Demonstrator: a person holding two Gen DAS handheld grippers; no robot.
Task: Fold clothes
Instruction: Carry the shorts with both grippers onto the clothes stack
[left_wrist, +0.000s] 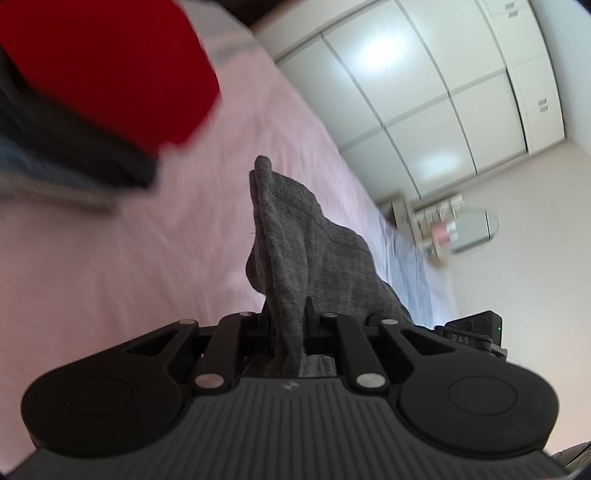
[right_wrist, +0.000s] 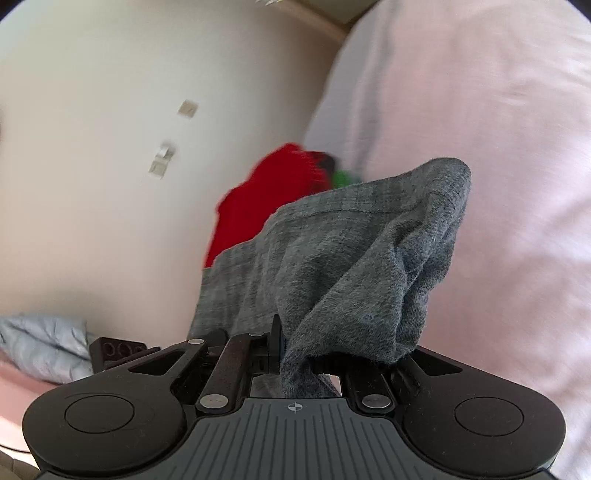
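Note:
A grey knit garment (left_wrist: 295, 240) is bunched up between the closed jaws of my left gripper (left_wrist: 288, 321), and it rises in a peak above the pink bed sheet (left_wrist: 129, 258). In the right wrist view the same grey garment (right_wrist: 351, 258) drapes over my right gripper (right_wrist: 299, 354), whose jaws are shut on its fabric; the cloth hides the fingertips. Both grippers hold the garment lifted off the bed. Beyond it, a red garment (right_wrist: 266, 199) with a green scrap (right_wrist: 343, 179) beside it lies at the wall.
A stack of folded clothes, red on top (left_wrist: 110, 74) over dark and blue layers (left_wrist: 55, 147), sits on the bed at upper left. White wardrobe doors (left_wrist: 406, 92) and a cluttered shelf (left_wrist: 443, 225) stand beyond the bed. A pale grey quilted item (right_wrist: 40, 343) lies at lower left.

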